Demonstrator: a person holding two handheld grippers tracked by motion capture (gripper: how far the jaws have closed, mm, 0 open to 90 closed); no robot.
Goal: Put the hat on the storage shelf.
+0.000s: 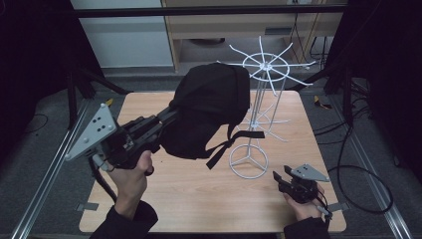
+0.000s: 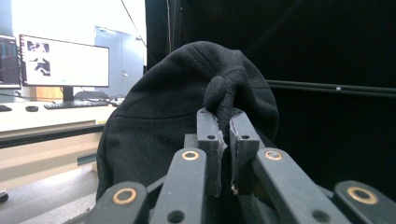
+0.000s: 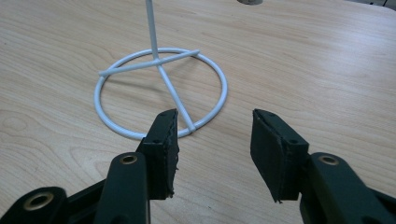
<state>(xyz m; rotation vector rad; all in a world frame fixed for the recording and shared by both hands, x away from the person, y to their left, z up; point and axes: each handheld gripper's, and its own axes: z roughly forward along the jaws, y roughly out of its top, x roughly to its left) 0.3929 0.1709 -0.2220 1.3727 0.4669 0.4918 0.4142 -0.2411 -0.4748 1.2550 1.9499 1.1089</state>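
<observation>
Black cloth, a cap (image 1: 211,107) with a strap and buckle, held up off the wooden table (image 1: 199,194) at about ten o'clock from the table's middle. Pinched by the left gripper (image 1: 166,119), jaws nearly together on a bunched fold of the fabric; in the left gripper view (image 2: 223,135) that fold seen squeezed between the two pads, the rest of the cap (image 2: 177,112) bulging beyond them. Strap (image 1: 234,142) hanging loose from the cap's lower edge, drooping toward four o'clock, its end near the stand's ring base. Left hand (image 1: 130,177) wrapped around the gripper's handle at eight o'clock, grey three-cornered plate on top.

White wire stand (image 1: 259,99) upright on the table just at three o'clock of the cap: round ring base with crossed spokes, thin stem, a crown of spokes at the top. Cap close against the stand's upper part; touching or not, cannot tell.

Right gripper (image 1: 283,180) low over the table at five o'clock, just beside the ring base, held by the right hand (image 1: 303,206). Jaws spread wide with nothing between them; in the right gripper view (image 3: 215,140) bare wood in the gap and the stand's ring base (image 3: 161,91) straight ahead at twelve o'clock.
</observation>
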